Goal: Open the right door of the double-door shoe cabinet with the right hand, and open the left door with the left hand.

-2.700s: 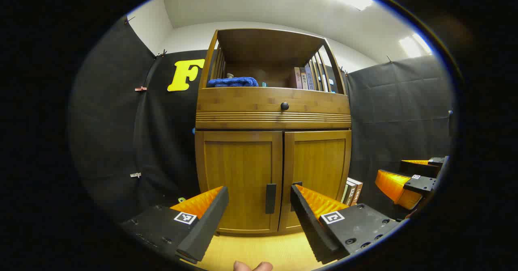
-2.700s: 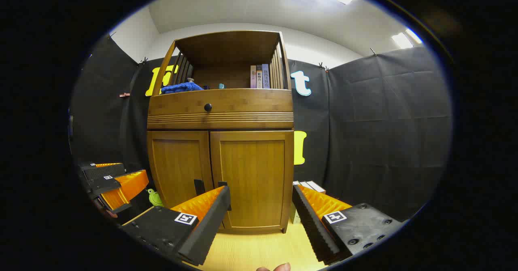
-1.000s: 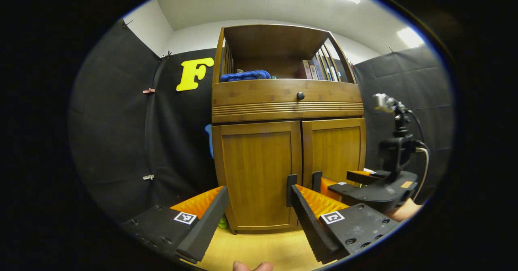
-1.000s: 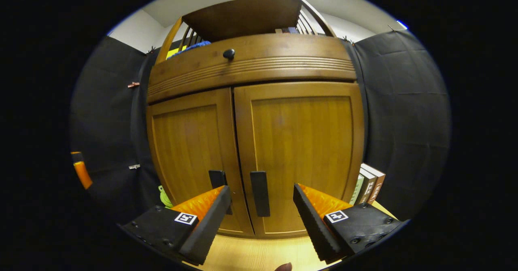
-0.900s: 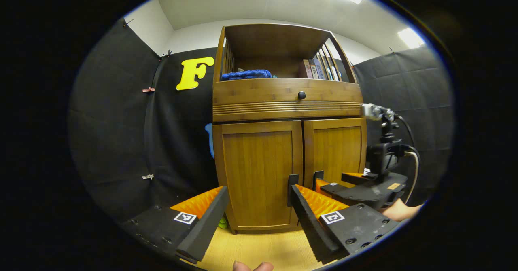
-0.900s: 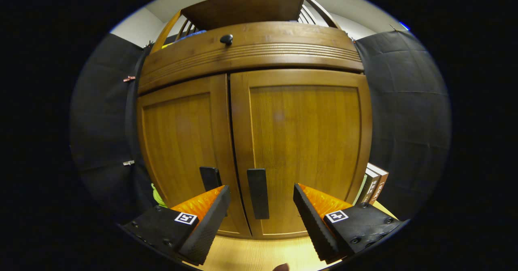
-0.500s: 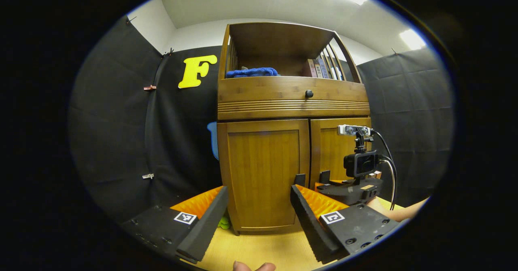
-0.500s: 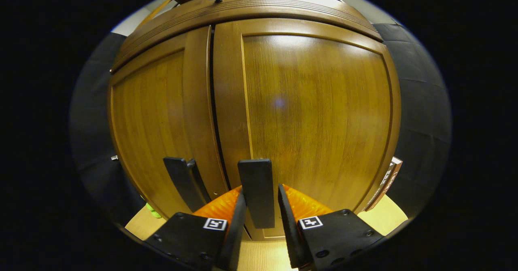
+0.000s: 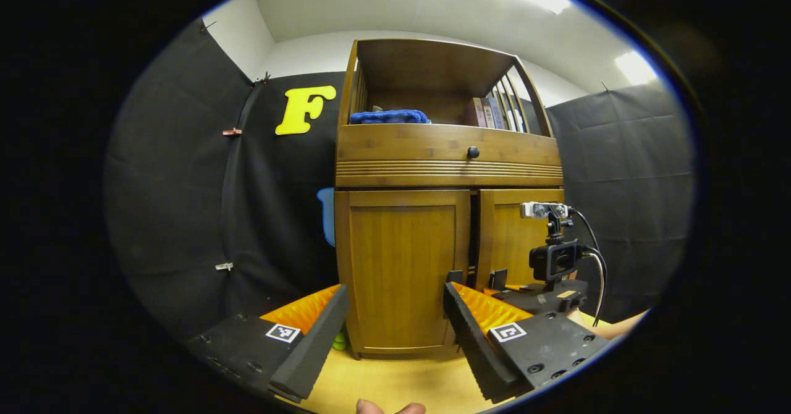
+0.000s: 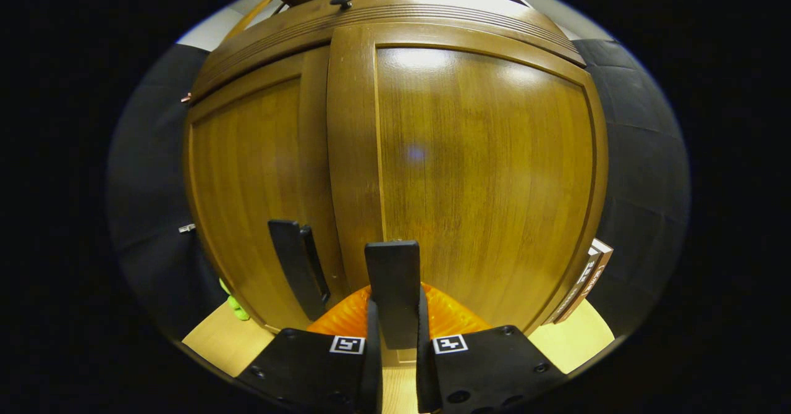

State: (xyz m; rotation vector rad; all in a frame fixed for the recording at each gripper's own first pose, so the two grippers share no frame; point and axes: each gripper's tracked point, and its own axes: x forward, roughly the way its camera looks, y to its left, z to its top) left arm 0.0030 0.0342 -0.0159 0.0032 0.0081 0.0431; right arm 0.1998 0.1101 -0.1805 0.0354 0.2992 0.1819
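Observation:
The wooden shoe cabinet stands ahead on a pale floor. In the right gripper view, my right gripper is shut on the black vertical handle of the right door. The left door and its handle lie just to the left. In the left gripper view, my left gripper hangs open and empty, short of the left door. A dark gap shows between the doors, with the right door slightly ajar. The right gripper is at that door's handle.
Above the doors sit a drawer with a black knob and an open shelf with a blue towel and books. More books stand by the cabinet's right foot. A green toy lies at its left foot.
My right gripper closed in from open and shut on the right door's handle. The right door has come slightly ajar. My left gripper stayed open, drifting a little.

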